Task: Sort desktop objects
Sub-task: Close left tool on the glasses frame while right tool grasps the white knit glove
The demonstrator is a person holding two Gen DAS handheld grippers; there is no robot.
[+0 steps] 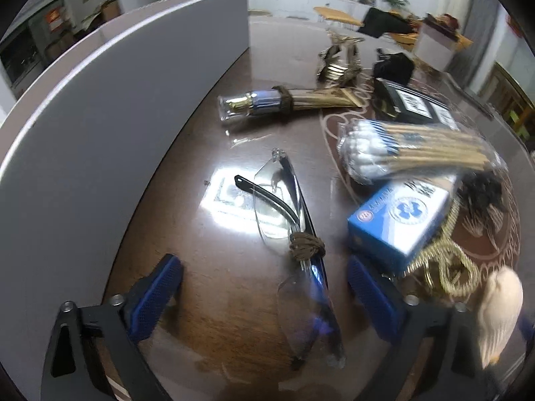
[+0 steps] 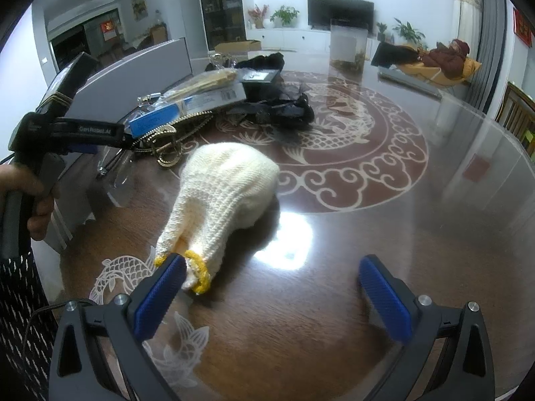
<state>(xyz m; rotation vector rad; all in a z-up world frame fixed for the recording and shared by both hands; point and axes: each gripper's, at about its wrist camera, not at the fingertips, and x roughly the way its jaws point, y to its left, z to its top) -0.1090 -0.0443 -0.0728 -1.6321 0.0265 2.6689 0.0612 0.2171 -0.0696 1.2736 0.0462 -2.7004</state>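
Blue box partly under swab bag

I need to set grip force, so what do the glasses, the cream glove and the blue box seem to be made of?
Glasses: clear, glossy lenses, probably plastic, with thin dark arms tied by brown cord. Cream glove: soft knitted yarn, shown by ribbed stitches and a yellow cuff edge. Blue box: printed cardboard by its look, with sharp folded edges and a slight sheen.

A home living room is showing here: a television is hanging above a white cabinet, potted plants are standing nearby, and a glossy dragon-patterned counter is filling the foreground.
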